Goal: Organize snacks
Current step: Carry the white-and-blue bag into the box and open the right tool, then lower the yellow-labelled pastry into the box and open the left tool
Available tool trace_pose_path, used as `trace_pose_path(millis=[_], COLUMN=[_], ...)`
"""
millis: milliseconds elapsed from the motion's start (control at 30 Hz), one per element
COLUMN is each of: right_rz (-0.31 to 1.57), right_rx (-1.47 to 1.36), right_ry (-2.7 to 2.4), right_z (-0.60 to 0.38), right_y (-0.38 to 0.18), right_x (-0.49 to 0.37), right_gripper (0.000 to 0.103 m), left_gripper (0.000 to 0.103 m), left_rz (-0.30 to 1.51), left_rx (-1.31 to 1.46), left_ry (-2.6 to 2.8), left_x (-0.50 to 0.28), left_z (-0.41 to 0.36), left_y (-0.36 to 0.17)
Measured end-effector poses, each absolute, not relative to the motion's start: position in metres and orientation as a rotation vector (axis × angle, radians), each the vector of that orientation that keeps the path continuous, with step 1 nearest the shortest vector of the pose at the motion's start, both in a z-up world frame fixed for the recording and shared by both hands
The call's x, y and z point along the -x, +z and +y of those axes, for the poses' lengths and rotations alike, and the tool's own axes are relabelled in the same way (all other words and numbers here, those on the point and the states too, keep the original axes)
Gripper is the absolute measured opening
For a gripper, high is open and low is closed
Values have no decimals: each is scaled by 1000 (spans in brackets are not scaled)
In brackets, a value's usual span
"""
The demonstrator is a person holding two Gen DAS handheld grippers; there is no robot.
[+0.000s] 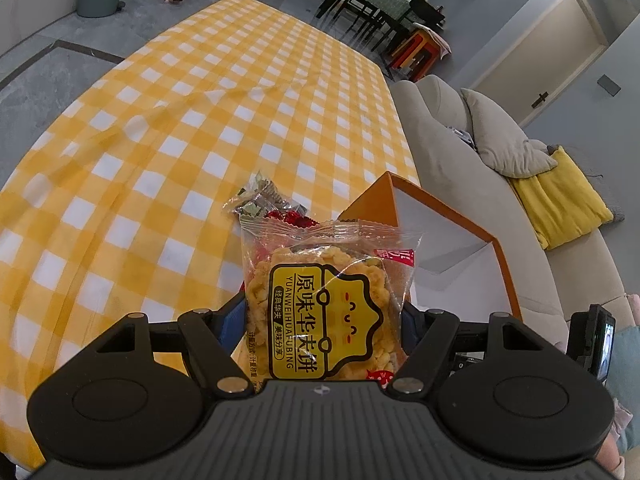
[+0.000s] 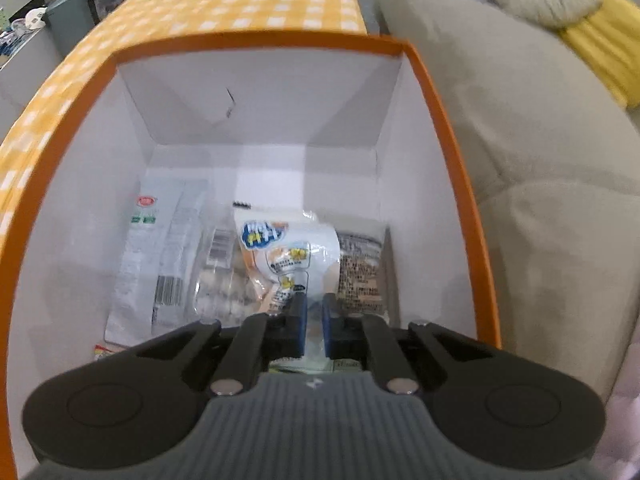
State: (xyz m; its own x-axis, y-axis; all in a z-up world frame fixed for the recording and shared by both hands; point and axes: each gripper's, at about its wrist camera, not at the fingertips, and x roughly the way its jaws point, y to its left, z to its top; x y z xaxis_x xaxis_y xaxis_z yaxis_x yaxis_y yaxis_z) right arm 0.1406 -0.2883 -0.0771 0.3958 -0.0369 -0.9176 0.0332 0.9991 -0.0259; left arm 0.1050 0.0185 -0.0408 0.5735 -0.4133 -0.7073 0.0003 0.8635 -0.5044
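Note:
My left gripper [image 1: 324, 316] is shut on a clear packet of yellow waffle biscuits [image 1: 326, 304] with a yellow label, held above the yellow checked table. Beyond it lie small wrapped candies [image 1: 268, 208]. The orange box with a white inside [image 1: 452, 236] stands to the right of it. My right gripper [image 2: 314, 316] hangs inside the same box [image 2: 448, 148], its jaws nearly closed with a narrow gap. Below it lie a white snack packet with a blue logo [image 2: 280, 252], a clear white packet [image 2: 160, 248] and a brown-printed packet [image 2: 360, 268]. I cannot tell whether the fingers pinch anything.
The yellow checked tablecloth [image 1: 192, 120] covers the long table. A beige sofa [image 1: 480, 184] with a yellow cushion [image 1: 564, 196] runs along the table's right side. A dining table and dark chairs [image 1: 372, 8] stand far behind.

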Motion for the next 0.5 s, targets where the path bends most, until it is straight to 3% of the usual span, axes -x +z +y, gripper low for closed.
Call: trace_pose_path(millis=[367,467,500], right_rz=[1157,1141,1133], right_rx=[-26,-75,-94], right_ry=[-28,2,25], right_z=[-294,-300,-302], right_y=[-78,-69,-64], right_x=[-142,-134,-133], right_gripper=[7,21,30], left_gripper=[83,83,83], left_rz=[926,915,915], left_rx=[427,406,395], left_ry=[-268,-280,-285], left_x=[-103,-101,-100], left_z=[6,-1,-4], left_y=[-32,-24,-22])
